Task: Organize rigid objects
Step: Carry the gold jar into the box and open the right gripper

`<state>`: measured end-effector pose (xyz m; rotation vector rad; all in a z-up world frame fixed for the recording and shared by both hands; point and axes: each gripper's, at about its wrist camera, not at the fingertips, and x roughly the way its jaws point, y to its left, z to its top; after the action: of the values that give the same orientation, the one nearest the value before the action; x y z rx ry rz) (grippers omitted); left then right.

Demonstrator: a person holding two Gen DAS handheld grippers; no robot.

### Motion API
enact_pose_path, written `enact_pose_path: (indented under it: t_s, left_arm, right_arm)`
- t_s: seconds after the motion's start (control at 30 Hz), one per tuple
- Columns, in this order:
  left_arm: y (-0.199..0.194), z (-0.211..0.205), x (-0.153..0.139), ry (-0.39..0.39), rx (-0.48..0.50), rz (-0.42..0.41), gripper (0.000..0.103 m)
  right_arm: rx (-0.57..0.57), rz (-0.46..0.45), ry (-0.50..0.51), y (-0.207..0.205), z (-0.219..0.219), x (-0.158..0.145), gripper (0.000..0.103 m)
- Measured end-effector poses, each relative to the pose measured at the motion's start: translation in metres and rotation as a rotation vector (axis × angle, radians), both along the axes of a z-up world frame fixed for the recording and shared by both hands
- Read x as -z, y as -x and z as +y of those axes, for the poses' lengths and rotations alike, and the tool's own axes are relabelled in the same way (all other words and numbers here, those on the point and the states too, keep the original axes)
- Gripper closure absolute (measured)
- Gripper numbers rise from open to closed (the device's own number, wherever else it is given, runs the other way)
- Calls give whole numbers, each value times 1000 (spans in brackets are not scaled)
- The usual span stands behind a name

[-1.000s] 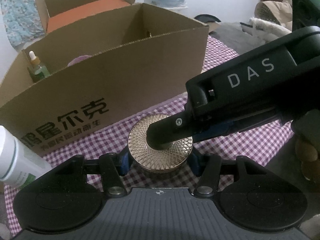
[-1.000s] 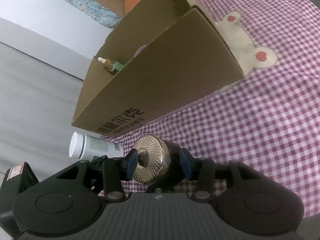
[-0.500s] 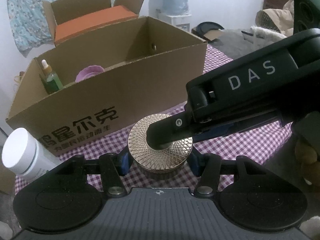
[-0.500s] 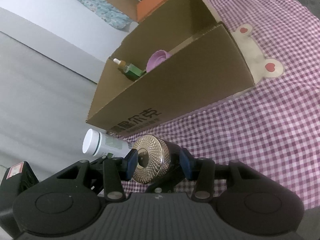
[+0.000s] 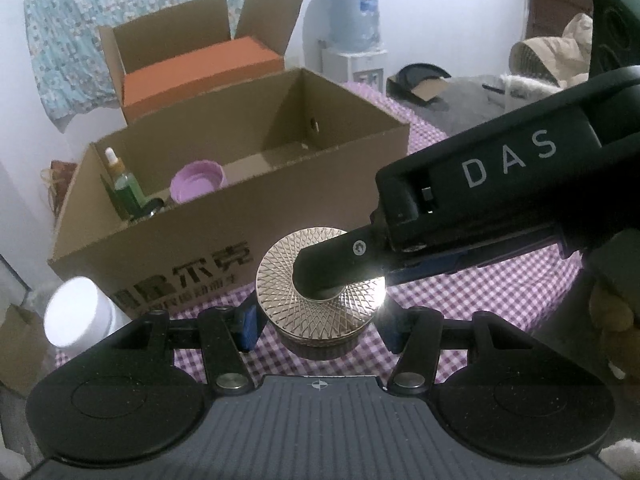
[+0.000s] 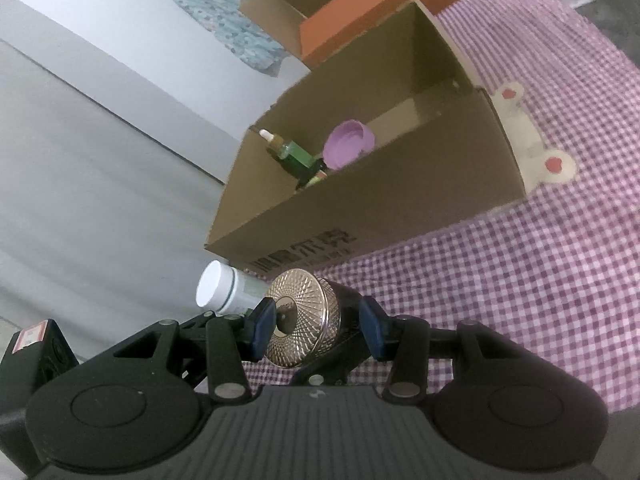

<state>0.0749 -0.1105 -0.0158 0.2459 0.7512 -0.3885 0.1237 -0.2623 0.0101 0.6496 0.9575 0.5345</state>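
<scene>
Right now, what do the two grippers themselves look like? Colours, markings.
Both are matte black with blue finger pads, two round discs and a ribbed grey plate at the base. The right gripper has white "DAS" lettering on its body. The left gripper shows silver pivot bolts. No cables or sleeves in view.

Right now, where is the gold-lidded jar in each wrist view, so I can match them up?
Left wrist: gold-lidded jar low centre, lid facing up, a black finger on it.
Right wrist: jar low centre-left, lid turned left.
Shared landmark: the open cardboard box behind it.
</scene>
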Motion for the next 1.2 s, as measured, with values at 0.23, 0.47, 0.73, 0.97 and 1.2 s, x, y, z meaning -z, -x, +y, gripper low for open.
enact_pose_path:
  t_s: [0.23, 0.47, 0.73, 0.97, 1.2]
  left_arm:
    - [-7, 1, -23, 4, -15, -43, 47]
    - [-22, -3, -48, 0, -37, -79, 47]
    - [-77, -8, -73, 56, -56, -25, 47]
    - [-136, -20, -76, 66, -103, 27, 47]
    - [-191, -26, -43, 53, -152, 132, 47]
  right_arm:
    - [-9, -65, 6, -4, 2, -24, 54]
    - [-34, -122, 4, -19, -4, -52, 54]
    - [-69, -147, 55, -63, -7, -82, 53]
    - [-91, -114, 81, -130, -12, -89, 53]
    - [-131, -45, 173, -189, -2, -61, 53]
